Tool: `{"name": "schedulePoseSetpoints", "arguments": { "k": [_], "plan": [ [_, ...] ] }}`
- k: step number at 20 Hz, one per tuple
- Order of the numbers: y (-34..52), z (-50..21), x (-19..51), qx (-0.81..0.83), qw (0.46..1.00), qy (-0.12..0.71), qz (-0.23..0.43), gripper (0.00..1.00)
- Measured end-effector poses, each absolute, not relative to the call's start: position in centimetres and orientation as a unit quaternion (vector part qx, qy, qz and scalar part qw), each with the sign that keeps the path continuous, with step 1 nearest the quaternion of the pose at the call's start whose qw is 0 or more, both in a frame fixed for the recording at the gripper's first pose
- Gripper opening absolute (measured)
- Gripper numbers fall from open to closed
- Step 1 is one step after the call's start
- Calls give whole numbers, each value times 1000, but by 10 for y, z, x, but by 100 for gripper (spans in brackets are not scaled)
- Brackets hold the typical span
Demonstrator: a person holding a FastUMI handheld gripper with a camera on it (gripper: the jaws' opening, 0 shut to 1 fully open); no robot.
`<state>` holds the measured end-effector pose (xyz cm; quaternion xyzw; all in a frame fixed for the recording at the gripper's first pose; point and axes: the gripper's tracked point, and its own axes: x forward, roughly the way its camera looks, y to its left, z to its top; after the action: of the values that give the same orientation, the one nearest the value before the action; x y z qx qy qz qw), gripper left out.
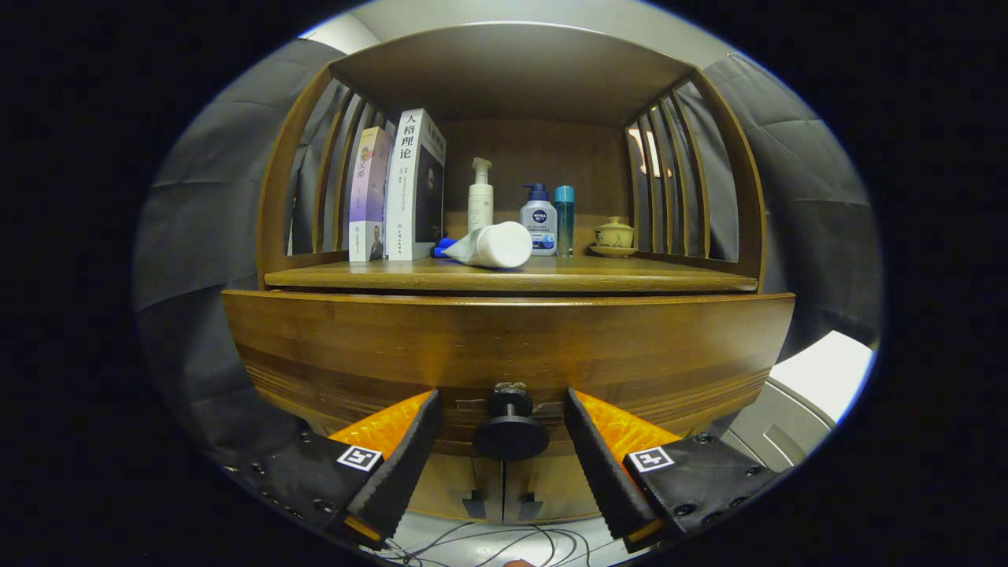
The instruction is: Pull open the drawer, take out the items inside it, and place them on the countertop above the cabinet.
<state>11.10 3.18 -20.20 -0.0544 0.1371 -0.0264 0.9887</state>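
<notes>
hand-held gripper (502,429): fingers spread wide; knob (510,429) sits between them, untouched
drawer (508,350): front closed
bench (512,276): books, bottles, teacup

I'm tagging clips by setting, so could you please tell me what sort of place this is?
Probably a staged home corner in a recording booth: a brown wooden cabinet with its drawer shut, upright books and white toiletry bottles on its countertop, grey cloth behind. The open gripper flanks the round dark drawer knob.
</notes>
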Motion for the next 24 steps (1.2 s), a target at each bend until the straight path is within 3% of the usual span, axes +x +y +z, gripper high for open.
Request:
{"name": "schedulePoseSetpoints", "arguments": {
  "k": [18, 24],
  "plan": [
    [33, -205, 146, -57, 990, 130, -22, 98],
    [17, -152, 112, -49, 995, 88, -24, 98]
  ]
}}
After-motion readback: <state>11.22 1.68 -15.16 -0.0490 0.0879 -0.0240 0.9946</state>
